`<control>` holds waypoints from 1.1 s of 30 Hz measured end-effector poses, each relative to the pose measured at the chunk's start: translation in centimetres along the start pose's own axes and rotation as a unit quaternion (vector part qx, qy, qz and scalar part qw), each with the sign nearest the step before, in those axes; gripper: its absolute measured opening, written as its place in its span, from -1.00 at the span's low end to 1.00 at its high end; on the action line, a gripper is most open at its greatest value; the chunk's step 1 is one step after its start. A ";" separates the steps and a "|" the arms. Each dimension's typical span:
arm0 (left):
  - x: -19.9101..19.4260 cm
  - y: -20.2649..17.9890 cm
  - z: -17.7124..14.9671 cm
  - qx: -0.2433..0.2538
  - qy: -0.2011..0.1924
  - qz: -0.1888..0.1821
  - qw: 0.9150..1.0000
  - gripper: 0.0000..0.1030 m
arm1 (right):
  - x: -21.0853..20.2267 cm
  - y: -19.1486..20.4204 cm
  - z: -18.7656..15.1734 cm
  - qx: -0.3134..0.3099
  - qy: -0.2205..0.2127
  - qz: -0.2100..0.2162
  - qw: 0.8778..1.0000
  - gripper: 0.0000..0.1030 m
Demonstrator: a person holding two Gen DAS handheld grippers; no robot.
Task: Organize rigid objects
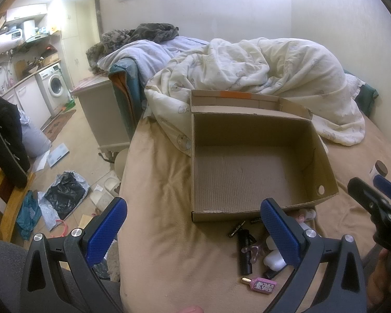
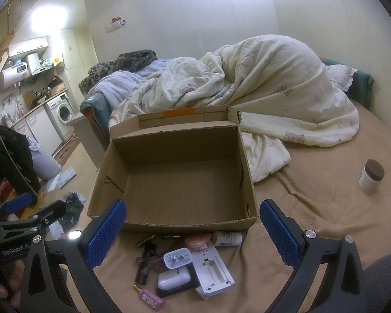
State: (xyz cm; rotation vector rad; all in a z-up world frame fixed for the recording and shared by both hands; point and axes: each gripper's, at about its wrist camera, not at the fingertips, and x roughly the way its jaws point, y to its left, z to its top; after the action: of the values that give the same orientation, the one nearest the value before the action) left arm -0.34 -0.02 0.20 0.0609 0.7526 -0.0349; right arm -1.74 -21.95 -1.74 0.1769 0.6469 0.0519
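Left wrist view: white charger half behind gripper.

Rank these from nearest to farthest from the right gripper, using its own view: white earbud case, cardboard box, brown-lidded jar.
1. white earbud case, just below the right gripper
2. cardboard box, straight ahead
3. brown-lidded jar, far off to the right on the bed

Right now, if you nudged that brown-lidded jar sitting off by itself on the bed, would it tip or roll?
Probably tip: the jar stands upright on a soft sheet, poor footing. Once down, its round body would likely roll. It looks like rigid plastic, so a squeeze shouldn't deform it, though its weight can't be told.
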 end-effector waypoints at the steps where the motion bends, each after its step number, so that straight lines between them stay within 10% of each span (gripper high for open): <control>1: 0.0 0.0 0.0 0.000 0.000 0.000 1.000 0.98 | 0.0 0.0 0.0 0.000 0.000 0.000 1.000 1.00; 33: -0.4 1.3 0.5 -0.003 -0.006 0.002 1.000 0.98 | -0.9 -0.4 1.0 0.006 -0.006 -0.003 1.000 1.00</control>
State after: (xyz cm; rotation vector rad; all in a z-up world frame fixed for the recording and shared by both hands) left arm -0.26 1.20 0.89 0.0566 0.7400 -0.0282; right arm -1.90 -22.63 -0.48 0.1873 0.6356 0.0400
